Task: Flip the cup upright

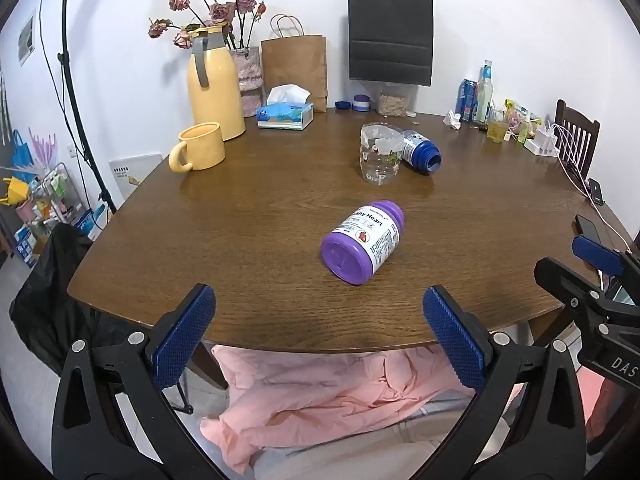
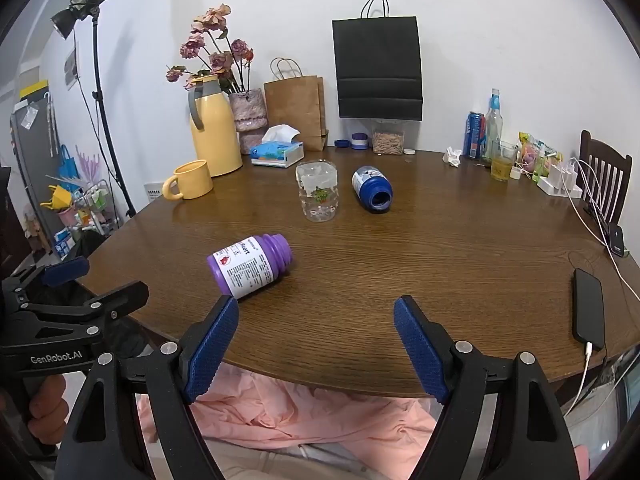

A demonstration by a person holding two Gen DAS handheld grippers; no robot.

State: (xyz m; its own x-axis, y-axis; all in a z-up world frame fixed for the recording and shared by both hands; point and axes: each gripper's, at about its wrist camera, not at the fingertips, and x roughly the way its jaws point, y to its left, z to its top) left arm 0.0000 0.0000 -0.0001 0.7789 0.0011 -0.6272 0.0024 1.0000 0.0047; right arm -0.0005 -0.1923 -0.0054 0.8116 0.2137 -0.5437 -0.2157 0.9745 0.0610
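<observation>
A clear plastic cup (image 1: 380, 156) with a floral print stands upright on the brown table (image 1: 248, 216); it also shows in the right wrist view (image 2: 318, 196). A purple pill bottle (image 1: 363, 241) lies on its side nearer to me, also in the right wrist view (image 2: 250, 266). A blue bottle (image 1: 420, 152) lies on its side just right of the cup, also in the right wrist view (image 2: 372, 189). My left gripper (image 1: 320, 334) is open and empty at the table's near edge. My right gripper (image 2: 316, 344) is open and empty over the near edge.
A yellow mug (image 1: 198, 147), yellow thermos jug (image 1: 214, 84), tissue box (image 1: 285, 114), flower vase and paper bags stand at the back left. Bottles, a glass of drink (image 2: 502, 160) and chargers crowd the back right. A phone (image 2: 588, 308) lies at the right edge.
</observation>
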